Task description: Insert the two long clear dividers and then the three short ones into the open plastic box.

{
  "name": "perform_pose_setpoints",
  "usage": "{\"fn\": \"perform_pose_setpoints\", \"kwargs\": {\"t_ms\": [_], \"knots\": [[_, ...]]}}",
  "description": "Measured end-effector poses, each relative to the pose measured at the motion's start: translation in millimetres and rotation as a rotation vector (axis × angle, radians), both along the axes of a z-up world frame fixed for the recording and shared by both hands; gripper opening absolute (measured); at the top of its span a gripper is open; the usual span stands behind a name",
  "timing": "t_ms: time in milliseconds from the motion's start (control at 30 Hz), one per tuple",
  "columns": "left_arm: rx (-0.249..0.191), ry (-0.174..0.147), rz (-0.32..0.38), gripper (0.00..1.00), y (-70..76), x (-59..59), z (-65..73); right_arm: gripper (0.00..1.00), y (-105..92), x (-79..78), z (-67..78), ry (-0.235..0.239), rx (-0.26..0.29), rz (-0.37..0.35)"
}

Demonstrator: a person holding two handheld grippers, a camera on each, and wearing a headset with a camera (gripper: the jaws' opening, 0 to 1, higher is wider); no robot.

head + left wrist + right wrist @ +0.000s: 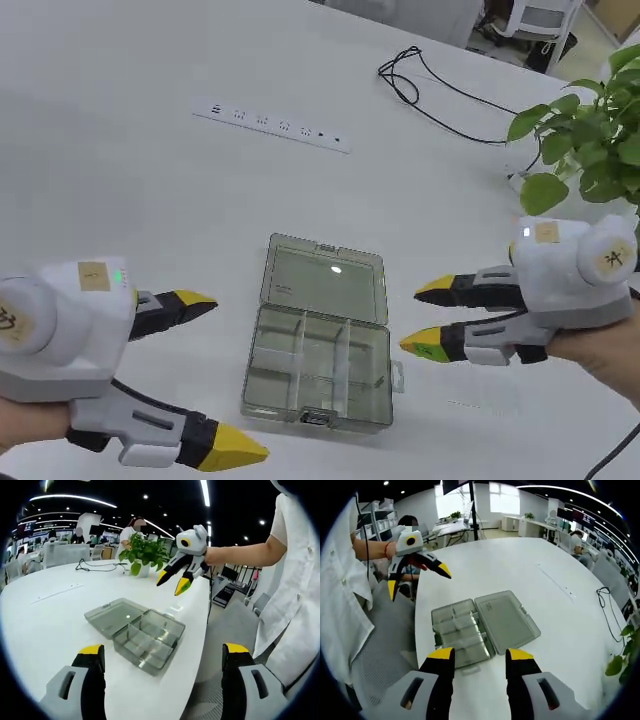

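The clear plastic box [372,400] lies open on the white table, lid [325,282] folded flat behind it. Clear dividers [300,350] stand inside the base and split it into several compartments. My left gripper [222,377] hovers left of the box, open and holding nothing. My right gripper [422,317] hovers right of the box, also open and holding nothing. In the left gripper view the box [172,622] lies ahead of my open left gripper [164,652], and the right gripper [170,586] floats beyond it. In the right gripper view the box [436,614] sits just past my right gripper [481,655], the left gripper [420,585] above it.
A white power strip [272,126] lies at the back of the table [120,200]. A black cable [440,95] loops at the back right. A potted plant [585,130] stands at the right edge. The table's near edge runs just below the box.
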State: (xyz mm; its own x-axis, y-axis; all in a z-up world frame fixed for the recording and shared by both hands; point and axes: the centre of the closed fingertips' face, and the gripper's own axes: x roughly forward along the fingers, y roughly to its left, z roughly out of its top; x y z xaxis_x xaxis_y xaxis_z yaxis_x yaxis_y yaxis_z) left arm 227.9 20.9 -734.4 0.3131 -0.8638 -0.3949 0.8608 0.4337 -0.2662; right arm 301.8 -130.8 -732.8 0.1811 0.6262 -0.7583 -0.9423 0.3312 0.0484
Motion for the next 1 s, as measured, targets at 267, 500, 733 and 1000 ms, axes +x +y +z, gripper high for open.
{"fn": "perform_pose_setpoints", "kwargs": {"t_ms": [267, 500, 733, 1000], "knots": [[-0.003, 0.000, 0.003, 1.00, -0.5, 1.9, 1.4, 0.46, -35.6, -2.1, -16.2, 0.032, -0.077, -0.003], [-0.002, 0.003, -0.002, 1.00, -1.3, 4.1, 0.2, 0.47, -74.1, -3.4, -43.9, 0.051, -0.214, 0.074], [-0.001, 0.009, -0.001, 1.00, -2.8, 6.3, -1.1, 0.47, -94.1, -9.4, -72.7, 0.065, -0.330, 0.160], [0.002, 0.013, -0.001, 1.00, -2.3, 6.6, -1.9, 0.47, -111.2, -14.0, -102.0, 0.082, -0.444, 0.236]]}}
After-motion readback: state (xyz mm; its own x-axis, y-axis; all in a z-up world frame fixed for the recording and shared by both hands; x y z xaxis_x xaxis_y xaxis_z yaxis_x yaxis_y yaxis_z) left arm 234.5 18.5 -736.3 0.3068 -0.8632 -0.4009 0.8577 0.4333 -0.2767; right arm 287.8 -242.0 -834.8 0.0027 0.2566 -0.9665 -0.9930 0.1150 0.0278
